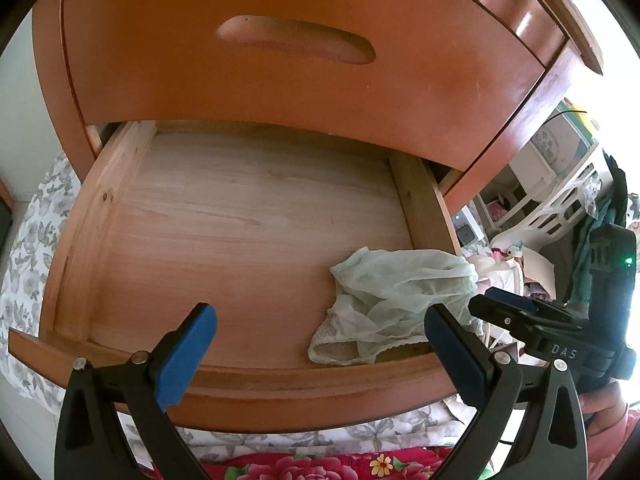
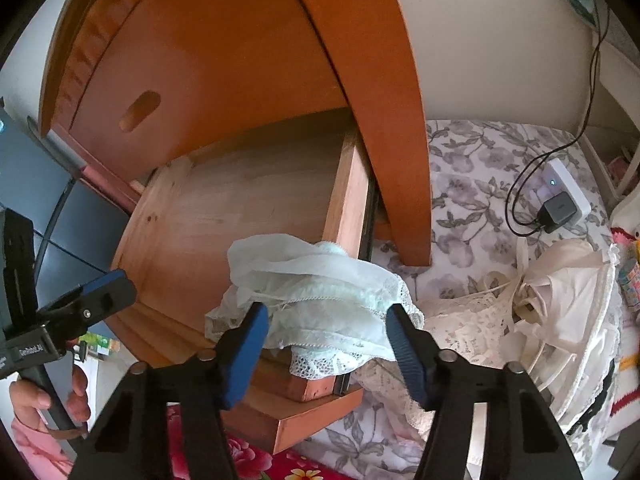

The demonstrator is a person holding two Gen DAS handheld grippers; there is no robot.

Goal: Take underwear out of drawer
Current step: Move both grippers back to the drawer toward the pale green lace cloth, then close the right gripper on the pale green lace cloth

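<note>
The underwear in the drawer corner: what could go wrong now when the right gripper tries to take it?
1. The underwear is thin and loosely bunched, and the right gripper straddles it with its pads not yet pressing, so it may pinch only one layer and lose it.
2. The cloth hangs over the drawer corner, so lace could catch there.
3. The left gripper is open and holds nothing, so the drawer might shift.

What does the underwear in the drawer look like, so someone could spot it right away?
Find the orange wooden nightstand and its pulled-out bottom drawer. In the drawer's front right corner lies the underwear, a crumpled pale mint, sheer piece with lace trim, the only item inside.
</note>
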